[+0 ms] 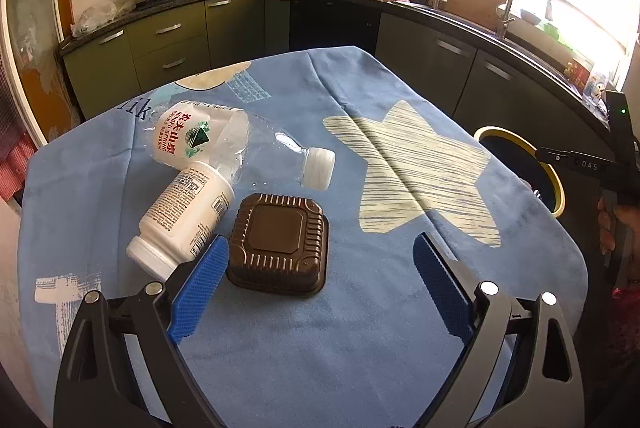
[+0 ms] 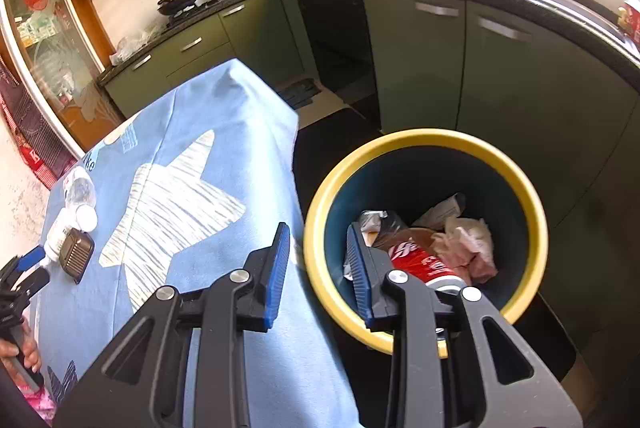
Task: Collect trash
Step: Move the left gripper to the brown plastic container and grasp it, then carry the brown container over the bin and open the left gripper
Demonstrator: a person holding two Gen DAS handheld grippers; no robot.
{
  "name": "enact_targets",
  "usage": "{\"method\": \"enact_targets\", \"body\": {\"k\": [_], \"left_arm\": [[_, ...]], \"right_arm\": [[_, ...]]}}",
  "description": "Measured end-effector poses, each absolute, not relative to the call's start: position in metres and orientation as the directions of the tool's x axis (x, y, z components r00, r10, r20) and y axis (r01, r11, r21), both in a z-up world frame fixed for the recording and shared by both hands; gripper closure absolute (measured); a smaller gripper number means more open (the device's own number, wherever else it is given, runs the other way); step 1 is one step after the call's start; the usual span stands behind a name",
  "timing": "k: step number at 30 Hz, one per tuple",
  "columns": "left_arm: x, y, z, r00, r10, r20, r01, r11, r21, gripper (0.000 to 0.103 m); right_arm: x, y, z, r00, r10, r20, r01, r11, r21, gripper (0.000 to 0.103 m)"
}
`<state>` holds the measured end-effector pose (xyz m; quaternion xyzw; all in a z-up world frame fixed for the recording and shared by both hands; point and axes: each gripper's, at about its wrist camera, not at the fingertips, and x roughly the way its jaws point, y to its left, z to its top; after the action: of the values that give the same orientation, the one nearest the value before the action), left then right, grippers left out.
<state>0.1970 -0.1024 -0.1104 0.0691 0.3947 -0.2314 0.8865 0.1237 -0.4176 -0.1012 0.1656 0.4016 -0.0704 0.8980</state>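
Observation:
On the blue star-print tablecloth (image 1: 360,328) lie a clear water bottle (image 1: 240,148) with a white cap, a white pill bottle (image 1: 184,224) and an upturned brown plastic tray (image 1: 280,240). My left gripper (image 1: 320,240) is open wide just above them. Its left fingertip sits between the pill bottle and the tray, which lies in the gap by that finger. My right gripper (image 2: 318,232) hangs over the near rim of the yellow-rimmed bin (image 2: 520,180), partly open with nothing between its pads. A red can (image 2: 424,264) and crumpled paper (image 2: 468,240) lie inside the bin.
The bin (image 1: 556,180) stands on the floor off the table's right edge. Green kitchen cabinets (image 2: 500,88) and a dark counter with a sink tap (image 1: 516,0) curve round behind. A person's hand (image 2: 20,352) holds the left gripper's handle.

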Motion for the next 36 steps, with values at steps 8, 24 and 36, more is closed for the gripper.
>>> {"method": "enact_targets", "body": {"k": [8,24,36], "left_arm": [[0.224,-0.104,-0.133,0.553,-0.317,-0.771,0.447,0.893,-0.047,0.011],[0.236,-0.101,-0.149,0.529,-0.312,-0.789,0.433,0.899,-0.065,0.043],[0.193,-0.126,-0.099,0.576,-0.363,-0.733,0.515,0.857,-0.020,0.044]], "right_arm": [[0.131,-0.415,-0.112,0.651,0.040,-0.758,0.244,0.935,0.258,0.074],[0.137,-0.406,-0.116,0.641,0.070,-0.764,0.217,0.939,0.268,0.073],[0.121,-0.424,-0.110,0.667,0.053,-0.743,0.250,0.924,0.290,0.073]]}}
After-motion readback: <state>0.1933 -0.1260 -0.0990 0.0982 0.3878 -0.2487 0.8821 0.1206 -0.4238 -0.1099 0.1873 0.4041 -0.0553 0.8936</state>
